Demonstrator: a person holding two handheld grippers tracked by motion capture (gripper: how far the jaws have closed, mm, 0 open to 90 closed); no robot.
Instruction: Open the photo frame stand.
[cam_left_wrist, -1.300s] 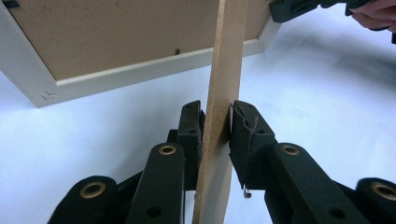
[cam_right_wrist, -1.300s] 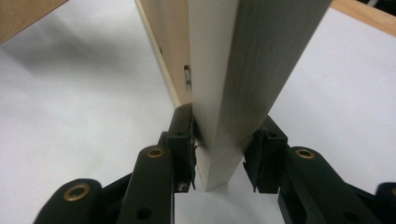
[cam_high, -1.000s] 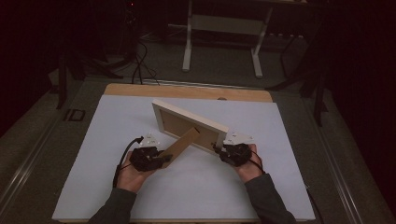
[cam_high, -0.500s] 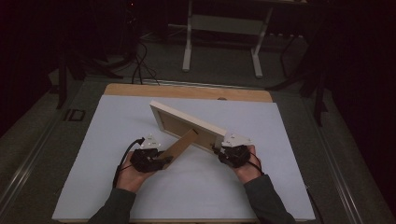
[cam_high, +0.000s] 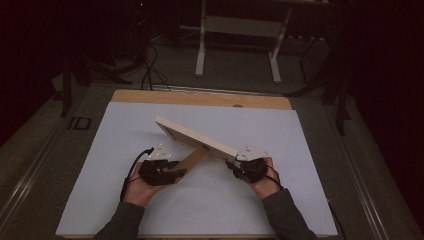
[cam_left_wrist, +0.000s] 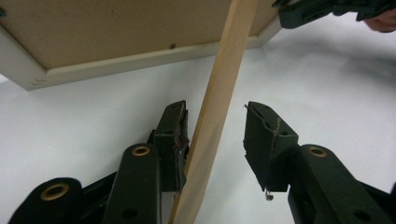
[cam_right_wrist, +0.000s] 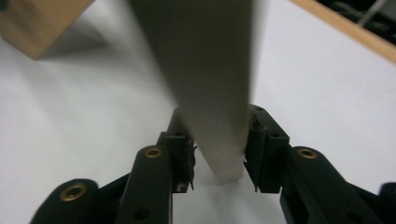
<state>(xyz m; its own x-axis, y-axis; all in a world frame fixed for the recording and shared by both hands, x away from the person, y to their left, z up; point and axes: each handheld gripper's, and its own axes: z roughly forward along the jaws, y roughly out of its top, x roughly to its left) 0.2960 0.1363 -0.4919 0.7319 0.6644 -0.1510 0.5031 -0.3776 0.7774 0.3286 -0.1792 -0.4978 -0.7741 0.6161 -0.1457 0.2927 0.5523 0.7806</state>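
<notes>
Two grippers flank a pale wooden picture frame (cam_high: 200, 137): left gripper (cam_high: 172, 172), at seven o'clock, has just been opening, its jaws loose around the frame's light wooden stand strut (cam_left_wrist: 219, 102); right gripper (cam_right_wrist: 219, 158), at four o'clock, clamps the frame's corner.

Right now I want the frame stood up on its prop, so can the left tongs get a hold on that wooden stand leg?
Probably yes: the stand leg already lies between the left tongs, which have just been opening; one pad is against it, the other apart.

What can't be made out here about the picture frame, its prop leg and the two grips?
- Picture frame front: faces away in the high view; the left gripper view gives its backing board.
- Prop leg foot: cut off by the bottom edge.
- Right gripper: frame edge blurred; pad contact unclear.
- Left gripper: jaws have just been opening, leg between them.
</notes>
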